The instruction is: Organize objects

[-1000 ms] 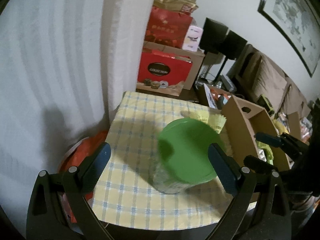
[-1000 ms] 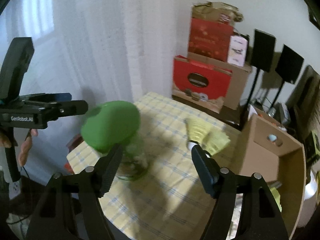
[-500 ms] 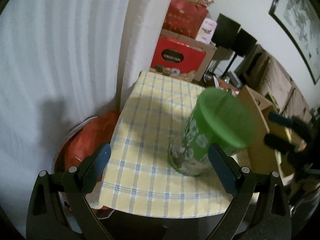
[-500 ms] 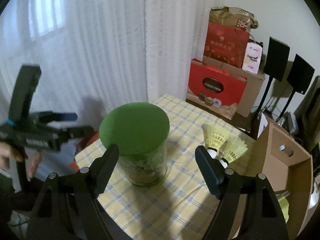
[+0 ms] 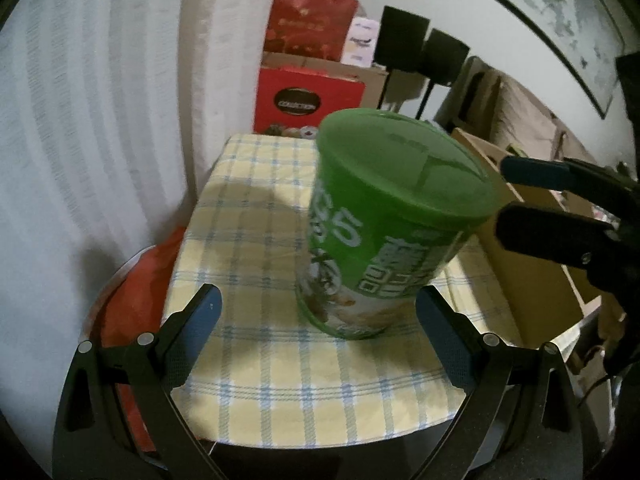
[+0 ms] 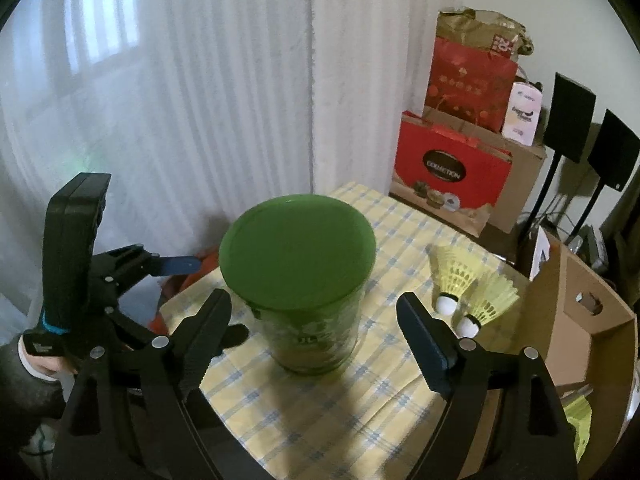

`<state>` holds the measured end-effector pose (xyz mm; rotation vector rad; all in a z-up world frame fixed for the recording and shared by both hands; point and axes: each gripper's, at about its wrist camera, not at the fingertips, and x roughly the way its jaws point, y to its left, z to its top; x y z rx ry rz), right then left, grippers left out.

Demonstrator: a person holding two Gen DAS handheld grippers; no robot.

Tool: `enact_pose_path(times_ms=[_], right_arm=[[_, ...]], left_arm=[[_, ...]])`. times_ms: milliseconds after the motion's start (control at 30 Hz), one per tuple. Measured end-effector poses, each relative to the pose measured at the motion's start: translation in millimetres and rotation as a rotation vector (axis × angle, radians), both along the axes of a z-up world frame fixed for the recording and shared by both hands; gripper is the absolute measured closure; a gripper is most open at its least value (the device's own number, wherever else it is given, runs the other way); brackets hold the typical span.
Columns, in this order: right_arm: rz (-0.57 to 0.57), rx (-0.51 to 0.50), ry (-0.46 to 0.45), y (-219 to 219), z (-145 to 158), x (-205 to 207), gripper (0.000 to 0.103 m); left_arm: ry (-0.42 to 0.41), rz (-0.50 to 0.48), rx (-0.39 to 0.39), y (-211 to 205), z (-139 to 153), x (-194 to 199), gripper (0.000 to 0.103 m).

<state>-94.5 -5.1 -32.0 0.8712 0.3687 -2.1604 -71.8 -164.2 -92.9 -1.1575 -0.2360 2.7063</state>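
A small table under a yellow checked cloth carries a green-lidded canister, standing upright near its middle. The right gripper, its jaws just opening, and the left gripper both stand spread around it, not touching. Two yellow shuttlecocks lie to its right.

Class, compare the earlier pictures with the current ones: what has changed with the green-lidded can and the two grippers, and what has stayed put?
The can went from tilted to standing upright on the tablecloth. The right gripper has been opening its jaws, which stand clear of the can; the left gripper came closer, open. The two shuttlecocks stayed put.
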Motion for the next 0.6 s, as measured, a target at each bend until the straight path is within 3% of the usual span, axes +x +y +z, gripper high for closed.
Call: enact_pose_path(times_ms=[467, 600], right_arm=[[0.019, 0.013, 0.028, -22.7, -10.0, -5.5, 0.012], [0.033, 0.023, 0.043, -27.5, -12.7, -8.1, 0.01]], left_arm=[[0.103, -0.091, 0.032, 20.0, -4.3, -12.2, 0.006], [0.116, -0.108, 0.083, 19.3, -5.8, -18.9, 0.006]])
